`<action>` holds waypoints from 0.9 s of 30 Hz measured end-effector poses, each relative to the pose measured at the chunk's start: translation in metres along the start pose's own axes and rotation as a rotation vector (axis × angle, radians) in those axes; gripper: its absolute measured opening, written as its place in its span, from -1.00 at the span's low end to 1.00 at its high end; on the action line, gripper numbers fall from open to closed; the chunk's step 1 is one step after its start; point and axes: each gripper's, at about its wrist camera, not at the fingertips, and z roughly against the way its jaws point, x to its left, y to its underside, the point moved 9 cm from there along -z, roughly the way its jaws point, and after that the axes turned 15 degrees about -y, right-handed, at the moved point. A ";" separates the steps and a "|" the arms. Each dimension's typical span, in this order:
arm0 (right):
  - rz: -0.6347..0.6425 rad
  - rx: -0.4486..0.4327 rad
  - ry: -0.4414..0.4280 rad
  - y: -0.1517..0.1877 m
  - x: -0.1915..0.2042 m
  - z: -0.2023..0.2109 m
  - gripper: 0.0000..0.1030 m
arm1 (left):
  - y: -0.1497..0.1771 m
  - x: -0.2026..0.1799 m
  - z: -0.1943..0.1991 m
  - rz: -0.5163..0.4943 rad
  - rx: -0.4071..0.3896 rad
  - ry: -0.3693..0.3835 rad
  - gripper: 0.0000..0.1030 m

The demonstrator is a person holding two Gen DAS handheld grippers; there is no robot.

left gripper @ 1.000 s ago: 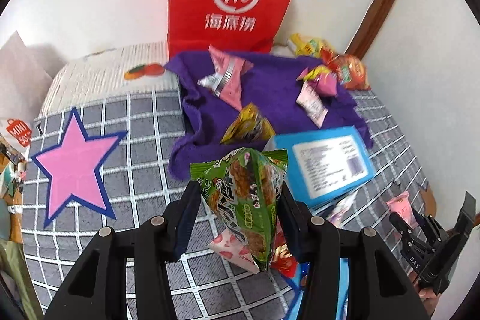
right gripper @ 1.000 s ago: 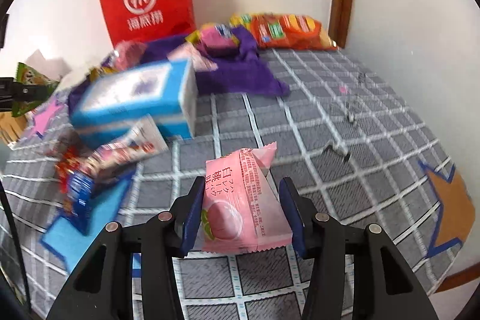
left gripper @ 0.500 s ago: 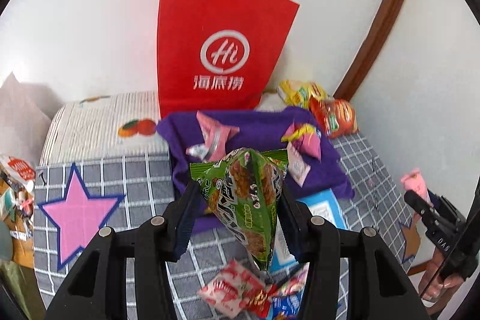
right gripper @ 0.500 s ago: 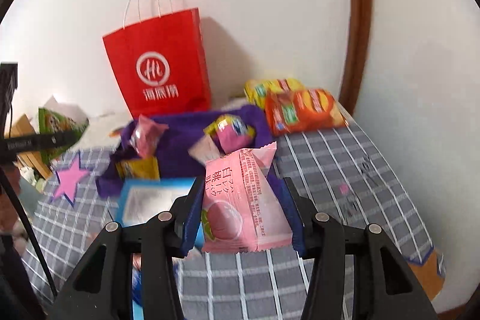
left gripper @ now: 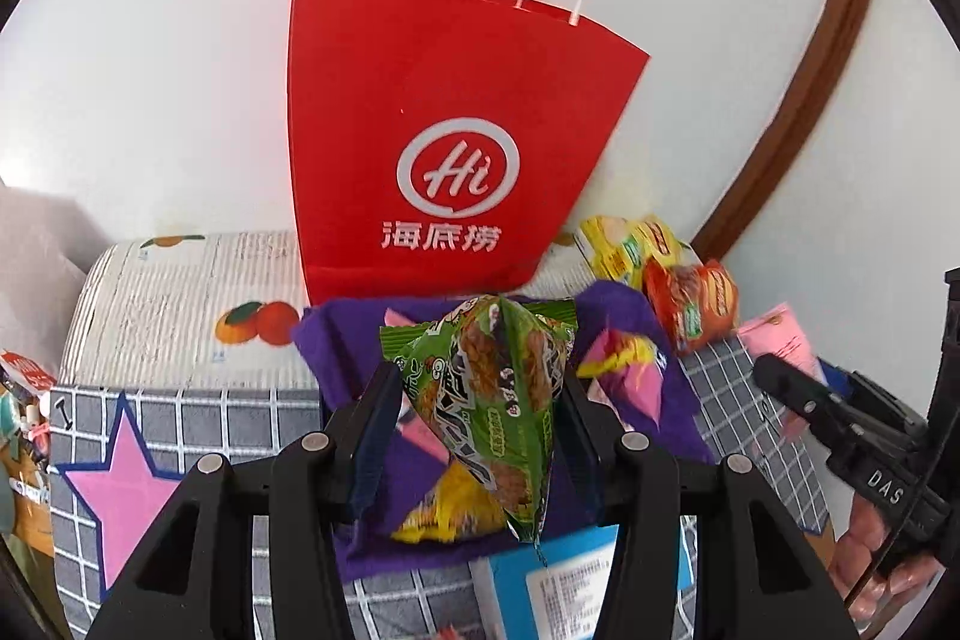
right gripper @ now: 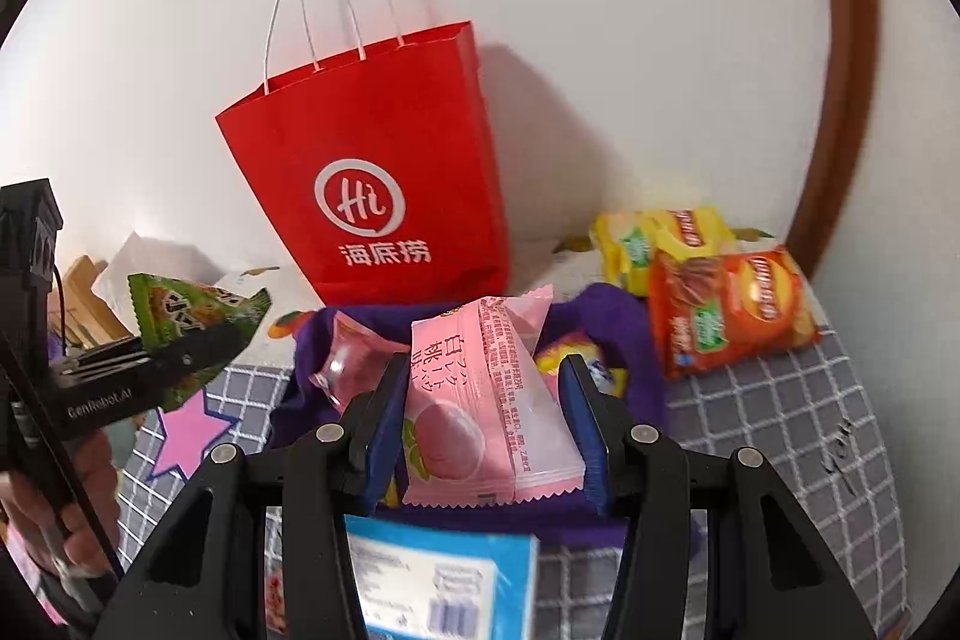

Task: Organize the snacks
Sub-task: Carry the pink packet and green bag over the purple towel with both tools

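Observation:
My left gripper (left gripper: 480,388) is shut on a green snack packet (left gripper: 498,400) and holds it up in front of the red paper bag (left gripper: 444,148), which stands open-topped against the wall. My right gripper (right gripper: 480,376) is shut on a pink peach-print packet (right gripper: 474,400), also raised before the red paper bag (right gripper: 384,160). In the right wrist view the left gripper and its green packet (right gripper: 186,310) show at the left. The left wrist view catches the right gripper with the pink packet (left gripper: 780,340) at the right edge.
A purple cloth (left gripper: 348,340) with several small snacks lies below the bag on the checked cover. Orange chips (right gripper: 732,310) and yellow chips (right gripper: 660,238) lie at the back right by the brown door frame. A blue box (right gripper: 432,580) sits near the front.
Both grippers have risen and come closer to the red bag, each still holding its packet. The bag's top and handles are now in view, and the cover has dropped low.

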 end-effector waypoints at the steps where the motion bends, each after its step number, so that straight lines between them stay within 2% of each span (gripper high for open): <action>1: 0.000 0.011 -0.013 -0.003 0.000 -0.008 -0.04 | -0.002 0.001 -0.004 0.007 0.000 -0.004 -0.07; 6: 0.017 0.061 -0.049 -0.010 -0.002 -0.041 -0.04 | -0.002 0.003 -0.024 0.026 0.001 -0.034 -0.07; 9: 0.051 0.083 -0.049 -0.005 -0.004 -0.052 -0.04 | 0.005 0.002 -0.036 0.015 0.015 -0.040 -0.07; 12: 0.051 0.089 -0.093 0.003 -0.009 -0.063 -0.04 | 0.006 0.005 -0.044 0.002 0.028 -0.062 -0.07; 17: 0.027 0.145 -0.054 0.010 -0.027 -0.083 -0.04 | 0.008 0.010 -0.054 0.022 0.063 -0.048 -0.07; 27: 0.026 0.291 -0.144 0.037 -0.022 -0.109 -0.04 | 0.007 0.028 -0.063 0.059 0.086 -0.071 -0.07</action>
